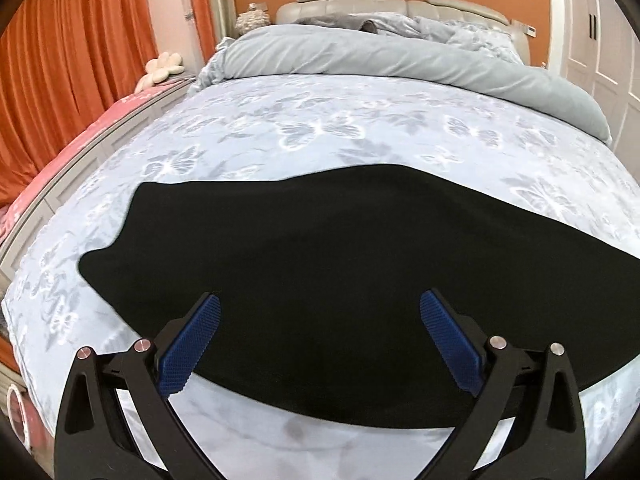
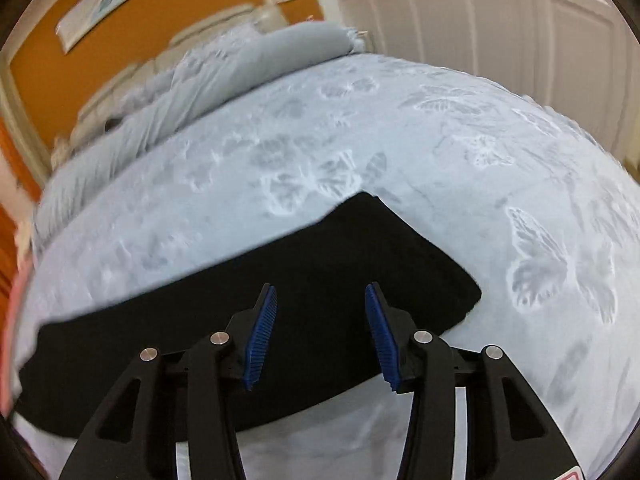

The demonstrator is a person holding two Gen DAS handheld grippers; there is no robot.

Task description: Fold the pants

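The black pants (image 1: 320, 248) lie flat across the near part of the bed, laid sideways in a long dark band. In the left wrist view my left gripper (image 1: 320, 300) is open wide, hovering over the pants near their front edge, with nothing between its blue pads (image 1: 192, 344). In the right wrist view the pants (image 2: 320, 256) end at the right in a rounded end. My right gripper (image 2: 320, 292) is open and empty above that part, close to the near edge.
The bed sheet (image 1: 320, 120) is pale blue with a butterfly print. A rolled grey duvet (image 1: 400, 60) lies at the head end. Orange curtains (image 1: 72, 60) hang at the left, white wardrobe doors (image 2: 500, 20) stand at the right.
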